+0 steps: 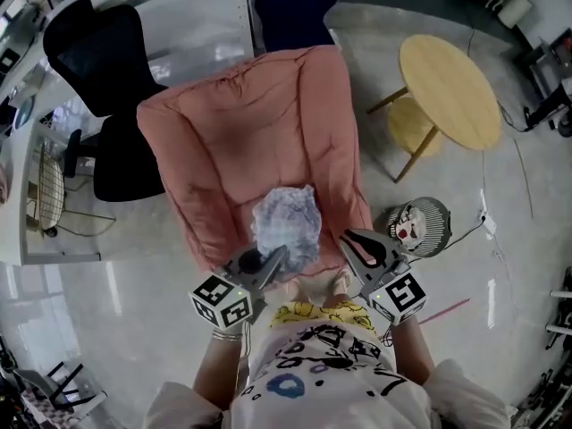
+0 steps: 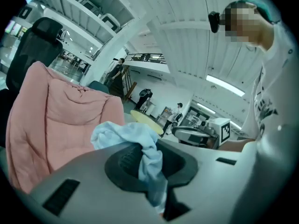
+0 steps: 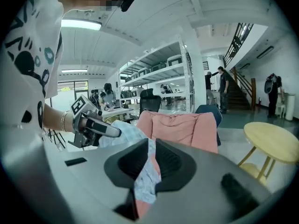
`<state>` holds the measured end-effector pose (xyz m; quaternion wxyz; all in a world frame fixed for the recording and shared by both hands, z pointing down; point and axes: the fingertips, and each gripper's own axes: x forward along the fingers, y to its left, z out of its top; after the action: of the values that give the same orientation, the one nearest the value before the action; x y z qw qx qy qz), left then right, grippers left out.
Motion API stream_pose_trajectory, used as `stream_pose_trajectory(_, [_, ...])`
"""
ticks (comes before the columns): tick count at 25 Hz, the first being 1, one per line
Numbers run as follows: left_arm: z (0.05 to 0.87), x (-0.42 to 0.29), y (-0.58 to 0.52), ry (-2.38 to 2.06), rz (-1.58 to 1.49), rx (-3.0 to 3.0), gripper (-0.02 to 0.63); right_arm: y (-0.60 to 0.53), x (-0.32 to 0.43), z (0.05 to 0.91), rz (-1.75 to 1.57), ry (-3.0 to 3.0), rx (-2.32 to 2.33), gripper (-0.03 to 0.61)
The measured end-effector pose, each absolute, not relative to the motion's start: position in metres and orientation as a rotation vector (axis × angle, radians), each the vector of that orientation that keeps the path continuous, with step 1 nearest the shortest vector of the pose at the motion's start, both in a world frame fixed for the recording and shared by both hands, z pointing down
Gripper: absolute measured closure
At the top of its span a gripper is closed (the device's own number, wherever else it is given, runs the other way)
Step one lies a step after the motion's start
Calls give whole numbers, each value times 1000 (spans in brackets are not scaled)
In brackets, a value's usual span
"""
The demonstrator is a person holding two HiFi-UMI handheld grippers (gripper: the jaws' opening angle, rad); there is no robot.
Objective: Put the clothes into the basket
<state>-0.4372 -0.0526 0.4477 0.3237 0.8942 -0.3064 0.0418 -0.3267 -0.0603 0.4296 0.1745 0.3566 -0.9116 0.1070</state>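
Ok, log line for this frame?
left claw: shut on cloth | right claw: shut on cloth | cloth: bunched, held over pink armchair | wire basket: on floor at right, cloth not in it

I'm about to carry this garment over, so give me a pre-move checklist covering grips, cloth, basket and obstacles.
1. Left gripper clamped on the light blue garment: ok.
2. Right gripper clamped on the same garment: ok.
3. Garment lifted free of the pink armchair: cannot tell.
4. Basket located, on the floor to the right of the armchair: ok.
5. Room in the basket: cannot tell, something patterned lies in it.
6. Round table out of the way, beyond the basket: ok.
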Motion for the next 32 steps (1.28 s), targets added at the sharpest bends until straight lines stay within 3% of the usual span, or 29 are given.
stream_pose_trajectory(20, [338,-313,5,-488,-109,2541,549,-4,-212,365,133,-2568,1254,546])
stream_pose_trajectory(32, [305,-178,73,-219,-108,2594,549,81,-73,349,144,-2450,1536,546])
